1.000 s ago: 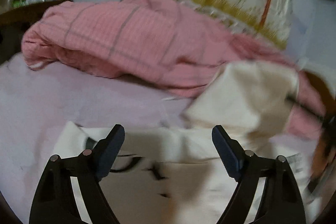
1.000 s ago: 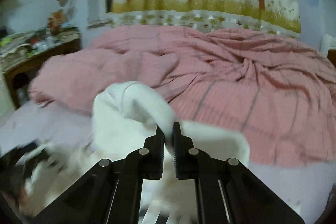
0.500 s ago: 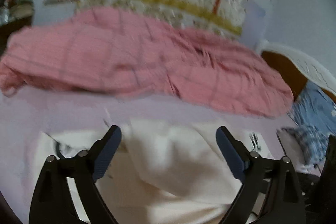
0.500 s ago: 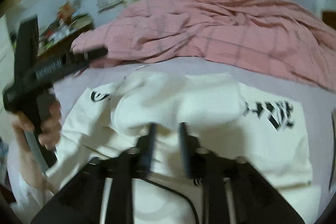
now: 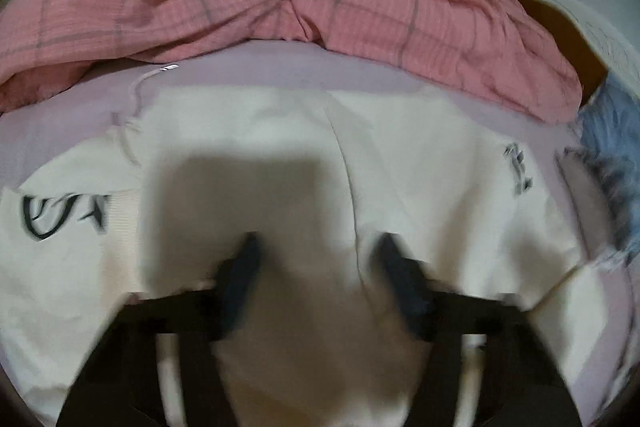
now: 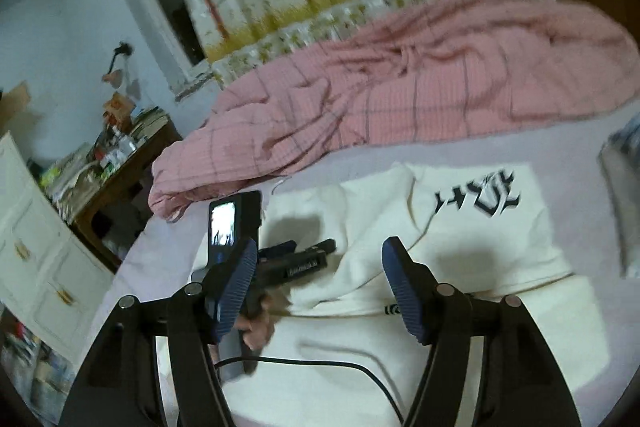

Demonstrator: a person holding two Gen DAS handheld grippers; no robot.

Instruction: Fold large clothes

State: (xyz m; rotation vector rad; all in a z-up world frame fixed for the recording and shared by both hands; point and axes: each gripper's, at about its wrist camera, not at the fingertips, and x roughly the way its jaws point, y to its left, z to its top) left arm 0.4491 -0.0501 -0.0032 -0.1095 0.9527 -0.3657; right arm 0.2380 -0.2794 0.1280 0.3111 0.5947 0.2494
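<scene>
Folding was judged partly done: a white garment [image 6: 400,339] lay spread on the bed [image 6: 460,151], in front of a pink blanket [image 6: 420,95], with one printed part [image 6: 480,211] already laid over its body, apparently a sleeve. The remaining folds were judged still outstanding, since the cloth was seen broad and loose rather than compact.

Its long axis was seen running across the right wrist view, roughly parallel to the blanket's near edge; which end was the collar could not be told.

The left gripper [image 5: 316,267] was held low over the cloth, its jaws having just been closing yet parted, with fabric beneath but nothing seen pinched. The right gripper [image 6: 320,283] stood above the garment, its jaws having just been opening, released and empty.
</scene>
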